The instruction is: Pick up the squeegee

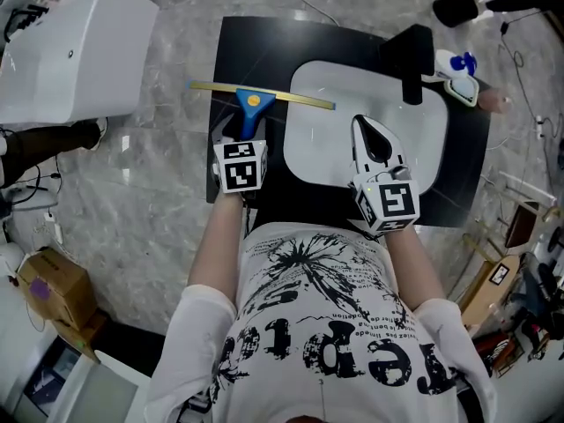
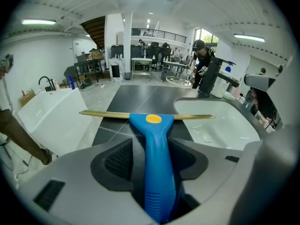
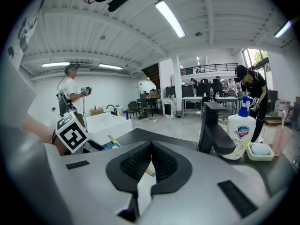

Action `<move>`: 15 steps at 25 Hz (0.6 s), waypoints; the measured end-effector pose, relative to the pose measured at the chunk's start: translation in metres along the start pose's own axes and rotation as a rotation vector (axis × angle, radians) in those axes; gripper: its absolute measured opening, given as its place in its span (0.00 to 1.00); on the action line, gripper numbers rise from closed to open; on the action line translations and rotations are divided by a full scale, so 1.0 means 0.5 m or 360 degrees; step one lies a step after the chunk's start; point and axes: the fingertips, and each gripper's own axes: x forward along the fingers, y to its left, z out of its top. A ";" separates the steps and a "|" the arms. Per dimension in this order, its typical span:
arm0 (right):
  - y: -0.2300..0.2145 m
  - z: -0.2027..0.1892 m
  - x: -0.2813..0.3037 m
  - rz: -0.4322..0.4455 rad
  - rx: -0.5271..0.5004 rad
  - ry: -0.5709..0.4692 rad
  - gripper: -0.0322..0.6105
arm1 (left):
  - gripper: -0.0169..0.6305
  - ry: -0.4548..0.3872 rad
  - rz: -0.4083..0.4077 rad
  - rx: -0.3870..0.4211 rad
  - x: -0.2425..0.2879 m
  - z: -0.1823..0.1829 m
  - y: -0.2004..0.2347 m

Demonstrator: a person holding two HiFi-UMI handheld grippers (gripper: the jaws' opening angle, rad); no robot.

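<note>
The squeegee (image 1: 252, 106) lies flat on the black counter (image 1: 256, 47), left of the sink. It has a blue handle with a yellow dot and a long brass blade. My left gripper (image 1: 246, 133) sits low over it. In the left gripper view the blue handle (image 2: 157, 153) runs between the two jaws of the left gripper (image 2: 151, 149); the right pad is at its side and a thin dark gap shows on the left. My right gripper (image 1: 366, 129) hovers over the white basin, shut on nothing (image 3: 152, 142).
A white sink (image 1: 423, 139) is set in the counter, with a black faucet (image 1: 414, 60) behind it and a soap bottle (image 1: 458, 64) and a dish at the back right. A white tub (image 1: 70, 51) stands on the floor at left. Cardboard boxes (image 1: 53, 289) lie lower left.
</note>
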 end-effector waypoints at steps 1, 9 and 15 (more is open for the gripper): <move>0.001 -0.003 -0.001 -0.0002 0.0007 0.0004 0.07 | 0.39 0.0007 0.0017 0.0009 -0.001 -0.002 0.003; 0.007 -0.010 -0.020 0.0000 0.0031 0.0005 0.07 | 0.24 0.0071 -0.0023 0.0005 -0.009 -0.008 -0.008; 0.014 0.002 -0.061 -0.0012 0.0013 -0.0028 0.07 | 0.24 0.0005 -0.0015 -0.0040 -0.049 -0.002 -0.020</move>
